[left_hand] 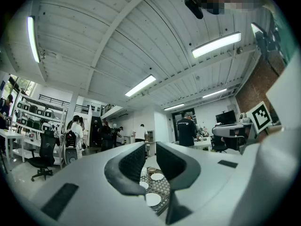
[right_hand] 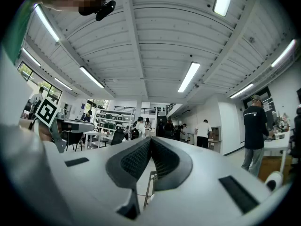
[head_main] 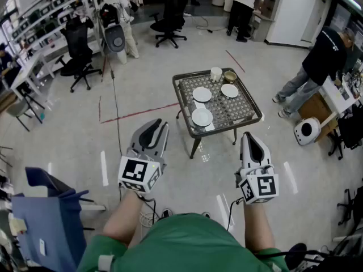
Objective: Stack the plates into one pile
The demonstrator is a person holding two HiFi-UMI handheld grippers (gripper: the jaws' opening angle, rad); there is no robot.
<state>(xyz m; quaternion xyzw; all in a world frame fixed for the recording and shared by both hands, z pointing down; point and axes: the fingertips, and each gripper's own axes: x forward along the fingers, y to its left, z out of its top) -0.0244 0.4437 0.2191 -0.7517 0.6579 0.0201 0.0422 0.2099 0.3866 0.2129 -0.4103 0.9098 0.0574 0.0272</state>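
Note:
Three white plates lie apart on a small square table (head_main: 187, 120) ahead of me: one at the front (head_main: 202, 117), one at the middle left (head_main: 202, 94), one at the back right (head_main: 229, 90). My left gripper (head_main: 155, 124) hangs short of the table to its left, with a gap between its jaws and nothing in it. Through that gap in the left gripper view (left_hand: 150, 152) I see the plates (left_hand: 153, 199). My right gripper (head_main: 250, 136) hangs short of the table's right corner, shut and empty. The right gripper view (right_hand: 150, 145) shows only the table's rim (right_hand: 150, 187).
A white cup (head_main: 216, 73) and a small bowl (head_main: 229, 76) stand at the table's far edge. A blue chair (head_main: 42, 214) is at my near left and a white round device (head_main: 308, 131) on the floor to the right. Office chairs, desks and several people ring the room.

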